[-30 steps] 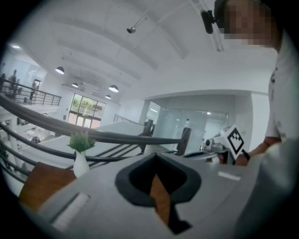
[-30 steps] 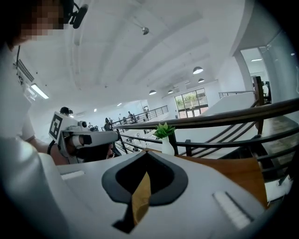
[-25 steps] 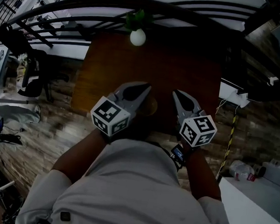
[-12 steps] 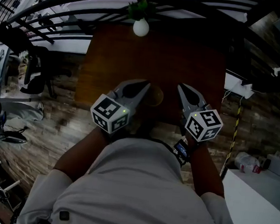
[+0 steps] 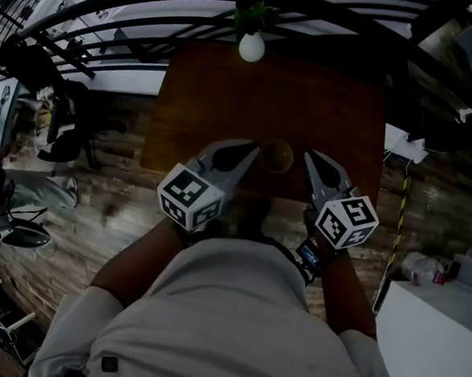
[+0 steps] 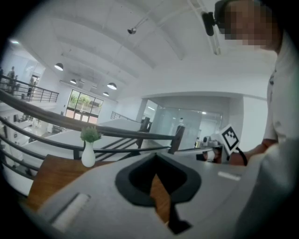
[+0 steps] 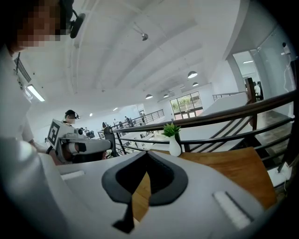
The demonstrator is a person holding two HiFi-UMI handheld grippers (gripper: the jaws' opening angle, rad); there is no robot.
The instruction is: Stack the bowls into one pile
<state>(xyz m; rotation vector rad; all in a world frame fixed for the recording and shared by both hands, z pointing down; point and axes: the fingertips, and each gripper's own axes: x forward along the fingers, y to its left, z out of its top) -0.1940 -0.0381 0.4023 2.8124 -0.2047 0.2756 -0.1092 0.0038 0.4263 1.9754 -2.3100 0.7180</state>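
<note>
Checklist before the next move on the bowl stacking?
1. Left gripper empty: ok.
2. Right gripper empty: ok.
3. Jaws open for a grasp: not ok, both shut.
4. Round brown bowl on the dark wooden table, between the grippers: ok.
5. More bowls to stack in view: cannot tell, only one round shape shows.
6. White vase with green plant at the far edge, away from the grippers: ok.

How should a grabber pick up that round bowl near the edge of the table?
Probably by its rim: the bowl seems to sit mouth up, so one jaw can go inside, one outside. Come from the near side, where the right gripper is beside it; its jaws are shut and must open first.
</note>
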